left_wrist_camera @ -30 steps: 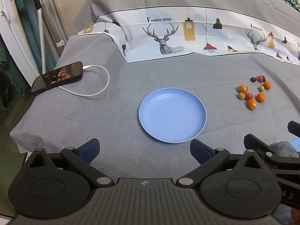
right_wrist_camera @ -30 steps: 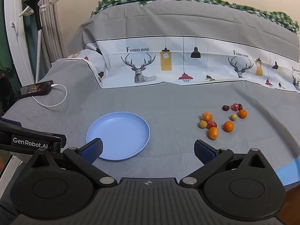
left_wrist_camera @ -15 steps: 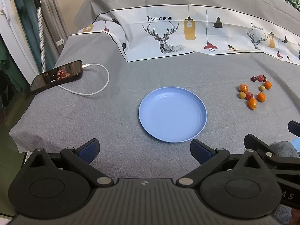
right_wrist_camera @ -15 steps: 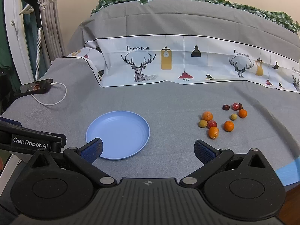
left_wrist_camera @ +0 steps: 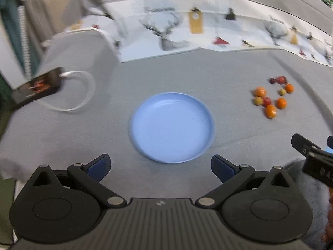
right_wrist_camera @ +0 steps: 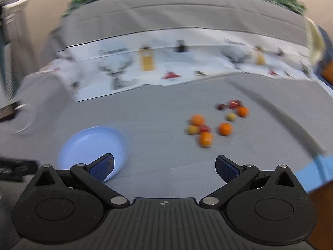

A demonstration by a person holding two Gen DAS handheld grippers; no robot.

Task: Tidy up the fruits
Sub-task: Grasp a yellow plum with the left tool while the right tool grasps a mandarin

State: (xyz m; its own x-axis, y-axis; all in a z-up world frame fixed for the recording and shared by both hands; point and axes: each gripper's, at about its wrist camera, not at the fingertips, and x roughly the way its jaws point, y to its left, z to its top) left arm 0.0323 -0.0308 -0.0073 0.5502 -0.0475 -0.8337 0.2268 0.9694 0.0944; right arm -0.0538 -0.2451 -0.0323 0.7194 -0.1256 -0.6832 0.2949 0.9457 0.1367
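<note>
A round blue plate (left_wrist_camera: 172, 112) lies on the grey cloth, straight ahead of my left gripper (left_wrist_camera: 160, 167), which stands open and holds nothing. Several small fruits, orange, red and yellow-green (left_wrist_camera: 270, 95), sit in a loose cluster on the cloth to the plate's right. In the right wrist view the same fruits (right_wrist_camera: 216, 123) lie ahead and slightly right of my right gripper (right_wrist_camera: 165, 166), open and holding nothing, with the plate (right_wrist_camera: 89, 145) at its lower left behind the left finger. Both views are blurred by motion.
A phone (left_wrist_camera: 35, 87) with a white cable (left_wrist_camera: 81, 91) lies at the cloth's left edge. A white deer-print fabric strip (left_wrist_camera: 187, 31) runs across the back. The right gripper's body (left_wrist_camera: 312, 158) and a grey sleeve show at the left view's right edge.
Both grippers have swung to the right and forward: the plate and fruits have slid left in the right wrist view and look nearer. Both views have gone blurry. Both grippers have stayed open.
</note>
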